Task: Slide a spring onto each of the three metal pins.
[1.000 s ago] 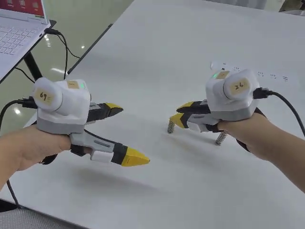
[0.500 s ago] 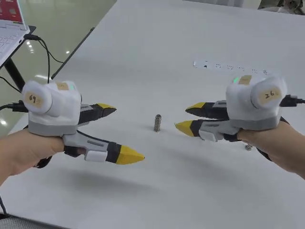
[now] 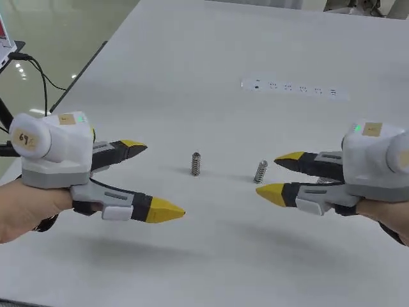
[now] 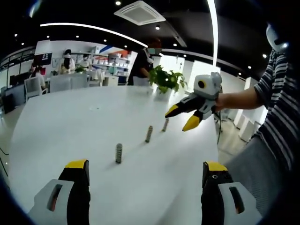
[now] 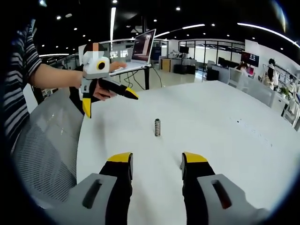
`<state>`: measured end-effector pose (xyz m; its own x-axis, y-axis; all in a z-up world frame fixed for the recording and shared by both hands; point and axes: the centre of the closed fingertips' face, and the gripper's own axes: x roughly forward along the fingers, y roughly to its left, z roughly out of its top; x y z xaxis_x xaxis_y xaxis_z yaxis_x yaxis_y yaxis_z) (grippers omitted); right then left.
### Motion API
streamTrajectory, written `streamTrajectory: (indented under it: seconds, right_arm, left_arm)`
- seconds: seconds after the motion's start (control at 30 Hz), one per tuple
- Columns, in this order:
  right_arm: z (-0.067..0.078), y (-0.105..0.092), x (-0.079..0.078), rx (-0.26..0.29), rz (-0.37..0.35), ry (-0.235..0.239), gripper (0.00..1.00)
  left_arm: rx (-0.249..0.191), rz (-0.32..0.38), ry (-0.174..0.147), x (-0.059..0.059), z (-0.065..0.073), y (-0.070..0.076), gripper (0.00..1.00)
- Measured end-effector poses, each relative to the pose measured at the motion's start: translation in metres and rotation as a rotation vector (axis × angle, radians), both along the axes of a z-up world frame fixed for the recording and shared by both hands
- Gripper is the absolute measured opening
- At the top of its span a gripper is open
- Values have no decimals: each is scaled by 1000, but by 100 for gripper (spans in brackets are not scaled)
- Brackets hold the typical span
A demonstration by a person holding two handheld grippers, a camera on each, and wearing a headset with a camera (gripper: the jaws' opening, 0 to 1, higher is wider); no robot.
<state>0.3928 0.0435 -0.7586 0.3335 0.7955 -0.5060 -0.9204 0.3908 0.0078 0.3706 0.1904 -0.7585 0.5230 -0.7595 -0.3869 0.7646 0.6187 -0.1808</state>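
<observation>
Springs [image 3: 196,164] upright between left gripper [image 3: 163,180] and right gripper [image 3: 268,174]

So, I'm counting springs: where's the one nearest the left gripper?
In the head view that spring stands upright on the table, just right of the left gripper, with a second spring further right.

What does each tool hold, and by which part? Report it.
Nothing is held. The left tool and the right tool are both open and empty; the springs stand on the table, apart from both.
</observation>
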Motion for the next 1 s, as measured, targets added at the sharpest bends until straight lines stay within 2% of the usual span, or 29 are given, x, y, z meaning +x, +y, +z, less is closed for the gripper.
streamTrajectory:
  seconds: [0.1,0.2,0.3,0.4,0.53,0.67,0.87,0.93,1.0]
  right_arm:
    - [2,-8,-7,34,-13,-4,49]
    - [-5,-18,-15,57,-17,-6,58]
    - [-16,-29,-21,36,-30,20,62]
    - [-19,-38,-25,42,-50,28,66]
    - [-20,-54,-23,52,-86,26,72]
    - [-19,-67,-22,58,-125,40,83]
    - [-18,-86,-17,70,-180,34,96]
    - [-19,-92,-15,72,-199,32,99]
    - [-18,-96,-16,73,-202,32,99]
  left_arm:
    - [-2,6,2,0,-1,1,98]
    - [-44,21,15,0,3,0,98]
    - [-33,20,11,-2,3,2,98]
    - [-26,15,10,-4,3,4,98]
    - [-18,13,12,-7,0,5,98]
    - [-1,-10,16,-15,-4,-1,98]
    - [-4,-17,-1,-18,0,-7,98]
    - [7,-12,-11,-18,0,-7,98]
    - [12,-6,-16,-18,0,-6,99]
